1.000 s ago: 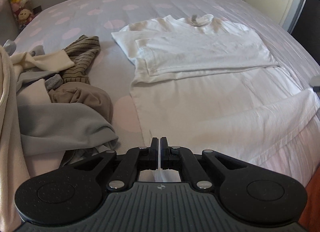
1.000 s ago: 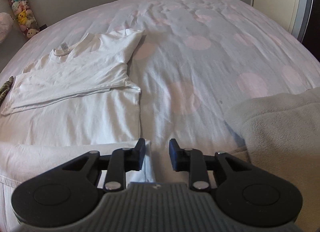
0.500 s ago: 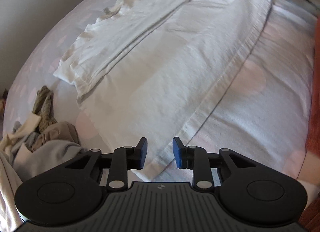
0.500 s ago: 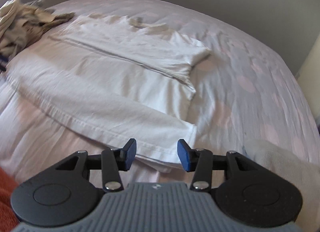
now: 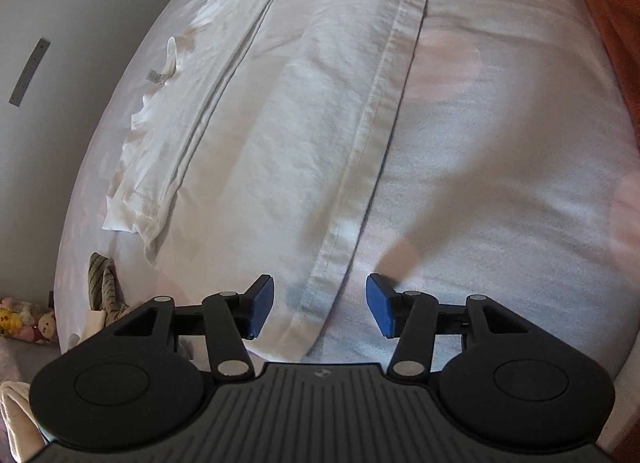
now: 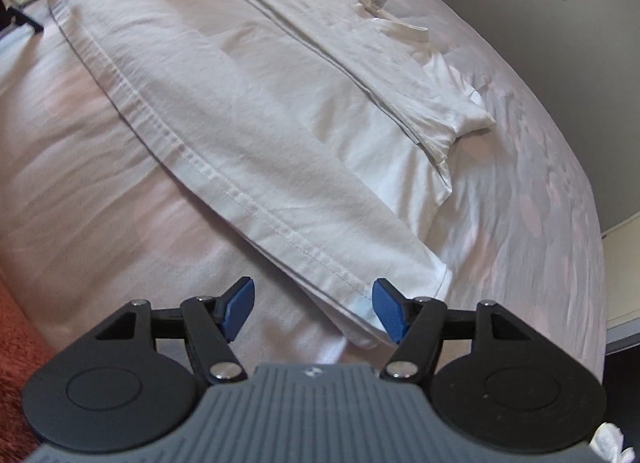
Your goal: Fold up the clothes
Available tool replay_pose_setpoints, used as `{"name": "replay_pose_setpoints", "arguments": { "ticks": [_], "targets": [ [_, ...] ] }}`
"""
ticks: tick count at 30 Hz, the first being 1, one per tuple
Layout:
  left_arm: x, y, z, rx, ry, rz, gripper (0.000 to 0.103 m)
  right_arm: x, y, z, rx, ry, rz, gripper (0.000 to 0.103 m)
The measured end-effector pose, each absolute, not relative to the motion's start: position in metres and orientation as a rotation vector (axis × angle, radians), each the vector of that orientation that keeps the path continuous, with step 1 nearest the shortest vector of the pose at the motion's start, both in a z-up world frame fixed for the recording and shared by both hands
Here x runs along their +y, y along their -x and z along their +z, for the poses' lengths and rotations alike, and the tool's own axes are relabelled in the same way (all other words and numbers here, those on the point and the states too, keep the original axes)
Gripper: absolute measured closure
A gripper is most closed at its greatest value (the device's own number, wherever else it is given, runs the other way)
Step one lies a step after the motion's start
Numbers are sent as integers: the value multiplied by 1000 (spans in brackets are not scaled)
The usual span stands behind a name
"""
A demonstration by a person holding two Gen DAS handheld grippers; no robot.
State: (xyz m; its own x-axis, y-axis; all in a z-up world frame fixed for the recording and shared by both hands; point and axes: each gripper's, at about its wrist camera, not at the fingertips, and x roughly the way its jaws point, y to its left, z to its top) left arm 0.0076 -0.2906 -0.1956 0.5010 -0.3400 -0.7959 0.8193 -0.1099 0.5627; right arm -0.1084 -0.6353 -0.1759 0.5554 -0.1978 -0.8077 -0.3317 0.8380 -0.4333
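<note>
Left wrist view: white T-shirt spread flat on the bed, sleeves already folded in across the chest, neck label near the far edge, hemmed bottom edge running along the bed's rounded near side. Left gripper poised just over one end of that hem, jaws opening, hem between the blue pads but not pinched. Striped garment lying beyond the shirt's far corner, apparently part of an unfolded pile, though too little shown to be sure.

Right wrist view: same shirt, right gripper above the opposite hem corner, jaws likewise opening, cloth between them yet free.

Judged progress: first stage done, namely sleeves tucked and body narrowed into a long rectangle. Left to do: hem to be gripped at both corners, carried up toward the collar, possibly folded once more, then remaining clothes tackled. Roughly midway through this one shirt.
</note>
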Motion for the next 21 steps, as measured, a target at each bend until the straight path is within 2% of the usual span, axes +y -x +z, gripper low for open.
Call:
{"name": "replay_pose_setpoints", "arguments": {
  "ticks": [2,8,10,12,14,21],
  "targets": [
    [-288,-7,-200,437,-1396,-1011,57,-630,110,-182,990,661,89,40],
    [-284,5,-219,312,-1545,-993,70,-625,119,-190,934,750,87,44],
    [-286,3,-221,315,-1543,-981,78,-626,120,-188,906,762,79,52],
    [-289,-2,-219,368,-1507,-979,93,-627,121,-187,874,781,65,56],
    [-289,-4,-215,386,-1477,-979,98,-628,123,-186,870,804,72,57],
    [-288,-19,-182,363,-1260,-903,102,-631,130,-187,844,870,57,61]
  ]
}}
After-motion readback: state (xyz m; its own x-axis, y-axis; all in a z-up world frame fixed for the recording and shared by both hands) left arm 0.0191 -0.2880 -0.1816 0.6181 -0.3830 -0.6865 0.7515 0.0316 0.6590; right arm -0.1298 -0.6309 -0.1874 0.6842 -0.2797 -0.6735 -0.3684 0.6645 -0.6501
